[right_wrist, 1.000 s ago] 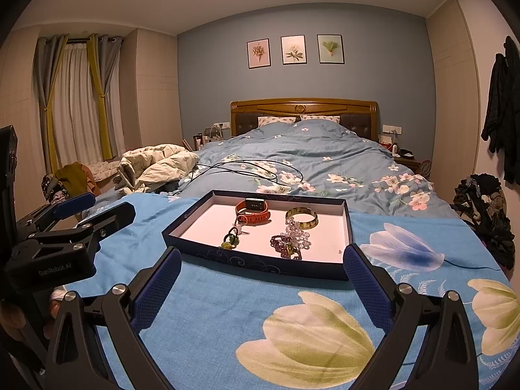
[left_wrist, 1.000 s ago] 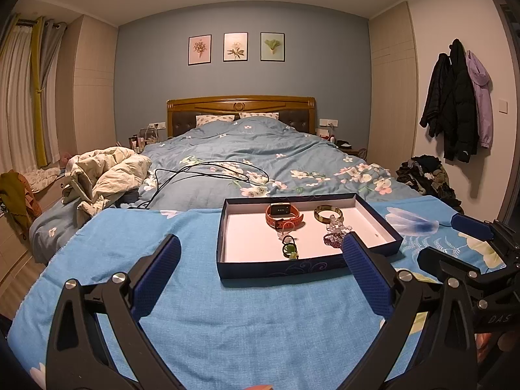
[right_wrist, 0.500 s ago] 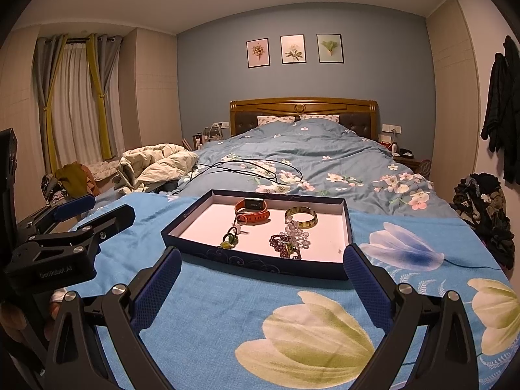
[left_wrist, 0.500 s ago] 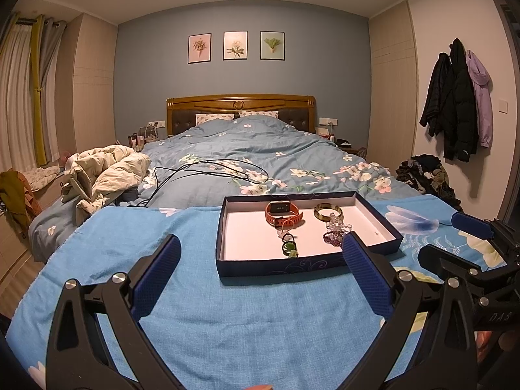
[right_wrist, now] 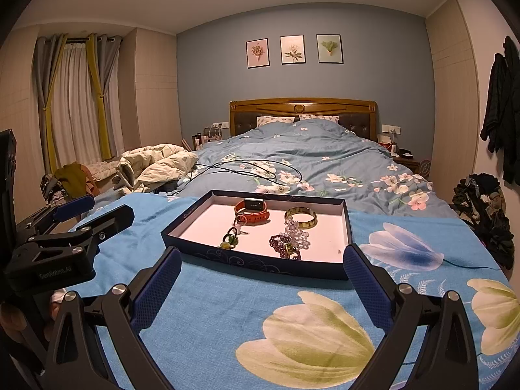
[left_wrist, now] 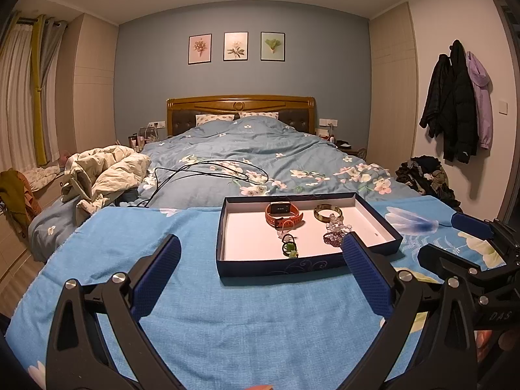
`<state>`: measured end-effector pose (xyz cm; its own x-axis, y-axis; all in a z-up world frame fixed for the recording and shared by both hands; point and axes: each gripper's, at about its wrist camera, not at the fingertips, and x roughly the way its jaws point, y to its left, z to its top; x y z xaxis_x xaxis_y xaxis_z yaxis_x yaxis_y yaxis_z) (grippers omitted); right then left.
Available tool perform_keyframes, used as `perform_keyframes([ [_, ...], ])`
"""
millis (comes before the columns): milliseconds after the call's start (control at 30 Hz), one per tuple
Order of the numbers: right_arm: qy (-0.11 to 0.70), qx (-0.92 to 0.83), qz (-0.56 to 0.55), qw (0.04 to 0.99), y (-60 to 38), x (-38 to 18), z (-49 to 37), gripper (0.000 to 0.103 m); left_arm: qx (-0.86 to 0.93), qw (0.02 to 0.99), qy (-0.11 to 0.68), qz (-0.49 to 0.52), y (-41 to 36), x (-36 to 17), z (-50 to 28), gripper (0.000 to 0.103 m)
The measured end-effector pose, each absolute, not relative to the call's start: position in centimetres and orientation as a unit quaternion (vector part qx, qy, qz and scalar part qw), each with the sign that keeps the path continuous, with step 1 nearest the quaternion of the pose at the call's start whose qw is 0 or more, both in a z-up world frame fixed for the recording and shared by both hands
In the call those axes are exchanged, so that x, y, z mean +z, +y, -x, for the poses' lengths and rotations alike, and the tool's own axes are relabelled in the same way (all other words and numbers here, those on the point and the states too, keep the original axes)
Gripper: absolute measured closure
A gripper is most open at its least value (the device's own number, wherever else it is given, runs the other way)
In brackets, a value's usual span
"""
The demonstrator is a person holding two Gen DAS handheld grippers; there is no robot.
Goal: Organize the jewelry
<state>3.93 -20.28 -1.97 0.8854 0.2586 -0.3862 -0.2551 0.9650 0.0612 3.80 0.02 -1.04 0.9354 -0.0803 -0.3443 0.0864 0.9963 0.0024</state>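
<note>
Both wrist views sit low over the bed's foot, facing the headboard [left_wrist: 240, 107]; both share the tray [right_wrist: 260, 265], near.

Both grippers are the same build: the left gripper [left_wrist: 261, 268] and right gripper [right_wrist: 261, 276] have chunky black frames with silver screw heads at the joints. The fingers [right_wrist: 156, 289] wear dark blue textured pads, and the left one's side is stamped "GenRobot.AI".
</note>
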Motion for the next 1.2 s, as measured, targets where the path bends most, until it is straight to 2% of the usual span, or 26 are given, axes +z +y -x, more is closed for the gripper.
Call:
perform_keyframes([
  [900,0.199,0.13,-0.008,0.971,-20.5,-2.2,-4.1,0.007,-0.037,0.985,0.167,-0.01,-0.6,-1.1,-3.7,0.005],
  [1200,0.226,0.124,0.018,0.966,-20.8,-2.7,-4.7,0.007,-0.049,0.977,0.207,-0.01,-0.4,-2.4,-5.1,0.005],
])
